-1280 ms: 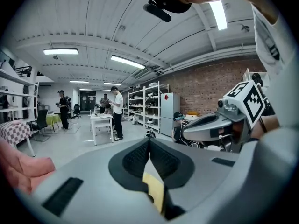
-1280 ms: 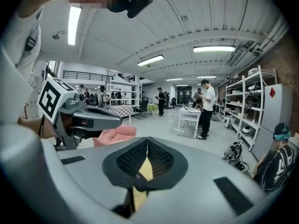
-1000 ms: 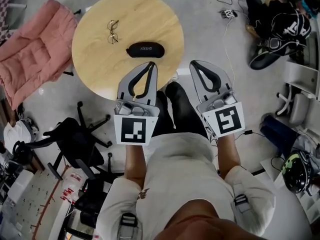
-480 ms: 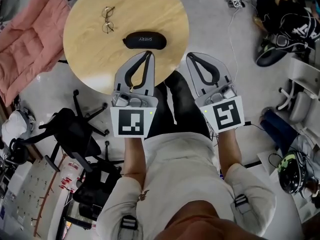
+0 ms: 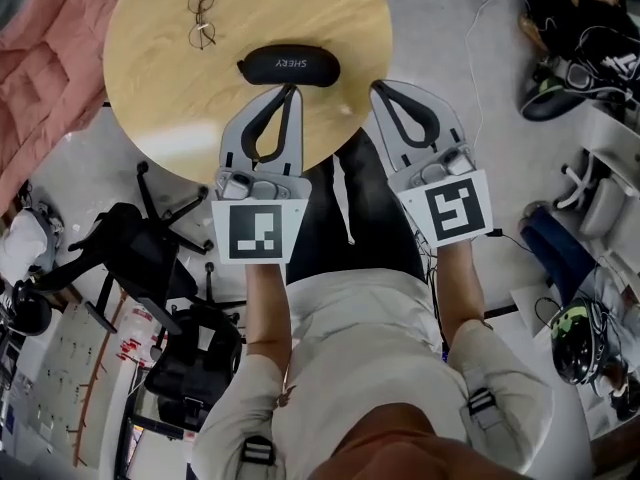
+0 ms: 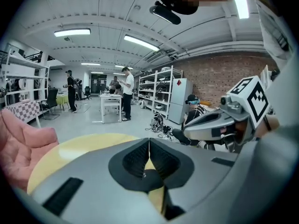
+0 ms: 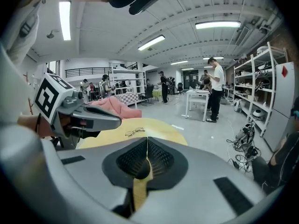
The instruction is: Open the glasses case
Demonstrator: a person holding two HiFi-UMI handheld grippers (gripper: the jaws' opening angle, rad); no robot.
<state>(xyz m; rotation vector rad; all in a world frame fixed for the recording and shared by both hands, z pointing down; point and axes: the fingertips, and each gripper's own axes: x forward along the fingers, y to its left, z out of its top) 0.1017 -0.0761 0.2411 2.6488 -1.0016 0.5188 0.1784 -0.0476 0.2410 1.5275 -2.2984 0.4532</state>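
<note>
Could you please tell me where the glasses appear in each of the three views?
Head view: the glasses lie at the top left, on the table.
Left gripper view: not in it.
Right gripper view: glasses just left of centre, on the table's far part.
Shared landmark: the round yellow table, in all three views.

1. Head view: from above the person, facing steeply down; takes in the round wooden table point(image 5: 150, 68), the left gripper point(image 5: 290, 90) and the right gripper point(image 5: 377, 88).
2. Left gripper view: close behind its own jaws, facing across the table; right gripper at right.
3. Right gripper view: same mount; left gripper at left, glasses point(image 7: 134, 132) ahead.
4. All three views share the table.
</note>
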